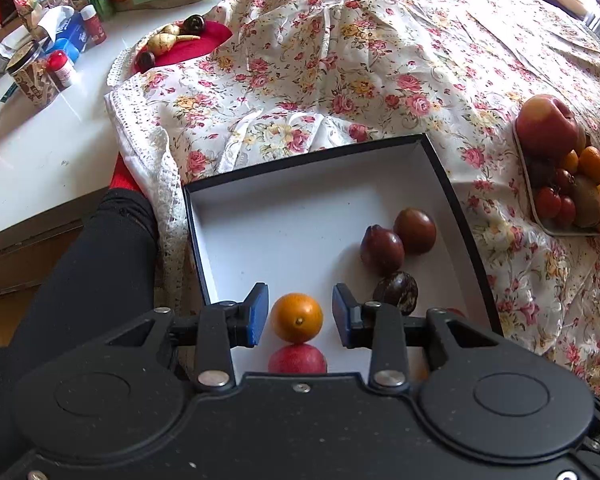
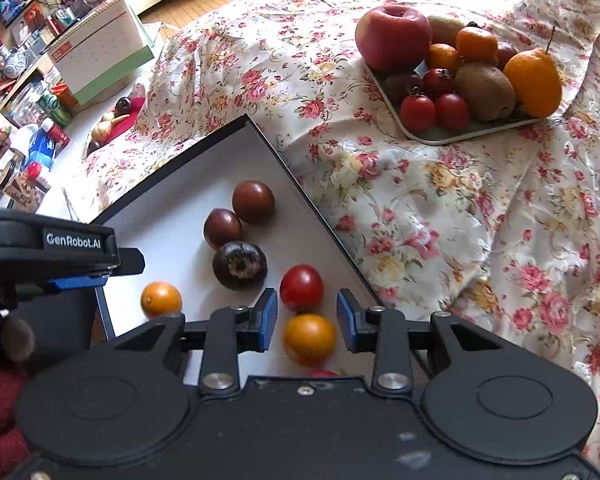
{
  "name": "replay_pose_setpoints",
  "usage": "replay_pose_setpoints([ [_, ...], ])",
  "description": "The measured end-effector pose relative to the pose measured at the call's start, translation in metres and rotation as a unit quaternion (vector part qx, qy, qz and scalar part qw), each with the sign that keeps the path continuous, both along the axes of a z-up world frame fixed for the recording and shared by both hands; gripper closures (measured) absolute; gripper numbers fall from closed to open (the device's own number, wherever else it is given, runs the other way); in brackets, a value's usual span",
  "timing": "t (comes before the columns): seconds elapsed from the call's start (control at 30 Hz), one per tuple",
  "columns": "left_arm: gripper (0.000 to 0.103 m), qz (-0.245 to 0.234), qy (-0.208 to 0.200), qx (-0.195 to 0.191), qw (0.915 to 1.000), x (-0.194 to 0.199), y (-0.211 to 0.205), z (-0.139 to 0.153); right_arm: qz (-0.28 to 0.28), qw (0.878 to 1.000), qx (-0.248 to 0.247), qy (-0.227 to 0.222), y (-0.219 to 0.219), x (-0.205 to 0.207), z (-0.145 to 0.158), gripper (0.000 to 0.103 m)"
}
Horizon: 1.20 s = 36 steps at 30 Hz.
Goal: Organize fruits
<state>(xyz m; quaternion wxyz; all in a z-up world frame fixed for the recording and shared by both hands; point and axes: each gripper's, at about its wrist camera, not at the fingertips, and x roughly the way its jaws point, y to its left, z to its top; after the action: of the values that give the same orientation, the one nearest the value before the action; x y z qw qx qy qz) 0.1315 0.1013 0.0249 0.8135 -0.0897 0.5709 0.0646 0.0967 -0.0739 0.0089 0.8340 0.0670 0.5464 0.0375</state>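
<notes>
Flanking an orange, left gripper fingers stand apart.

The left gripper is hovering low in its own view with jaws spread wide, blue pads facing each other. The right gripper is likewise gaping open at lower centre. The left gripper is showing at the right view's left edge.
</notes>
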Motion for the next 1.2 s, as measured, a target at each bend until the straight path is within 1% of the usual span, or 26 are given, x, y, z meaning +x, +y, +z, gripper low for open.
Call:
replay_pose_setpoints([
  [0.07,0.060,-0.004,-0.001,0.003,1.0000,-0.011,-0.006,-0.004,0.005,1.000,-0.004,-0.006,-0.003,-0.009,0.002,0.067],
  [0.17,0.060,-0.019,-0.007,-0.009,0.9998,-0.026,-0.014,-0.006,0.013,1.000,-0.007,-0.012,-0.008,-0.023,0.005,0.067],
  [0.33,0.060,-0.022,-0.032,0.020,0.9991,-0.051,-0.022,-0.005,0.024,0.999,-0.024,-0.021,-0.016,-0.043,0.009,0.067],
  [0.43,0.060,-0.025,-0.043,0.022,0.9985,-0.066,-0.023,-0.006,0.034,0.999,-0.033,-0.026,-0.020,-0.054,0.012,0.067],
  [0.5,0.060,-0.024,-0.050,0.020,0.9983,-0.071,-0.023,-0.004,0.041,0.998,-0.037,-0.028,-0.021,-0.060,0.013,0.067],
  [0.67,0.060,-0.010,-0.074,0.040,0.9964,-0.081,-0.024,0.001,0.055,0.998,-0.032,-0.029,-0.020,-0.072,0.014,0.067],
  [0.87,0.060,-0.005,-0.086,0.034,0.9957,-0.094,-0.026,0.002,0.058,0.997,-0.029,-0.030,-0.020,-0.086,0.011,0.067],
  [1.03,0.060,-0.007,-0.096,0.044,0.9944,-0.105,-0.032,0.004,0.058,0.998,-0.029,-0.014,-0.023,-0.092,0.001,0.067],
  [1.2,0.060,-0.009,-0.097,0.036,0.9946,-0.115,-0.036,0.003,0.055,0.998,-0.037,-0.021,-0.024,-0.097,-0.001,0.067],
])
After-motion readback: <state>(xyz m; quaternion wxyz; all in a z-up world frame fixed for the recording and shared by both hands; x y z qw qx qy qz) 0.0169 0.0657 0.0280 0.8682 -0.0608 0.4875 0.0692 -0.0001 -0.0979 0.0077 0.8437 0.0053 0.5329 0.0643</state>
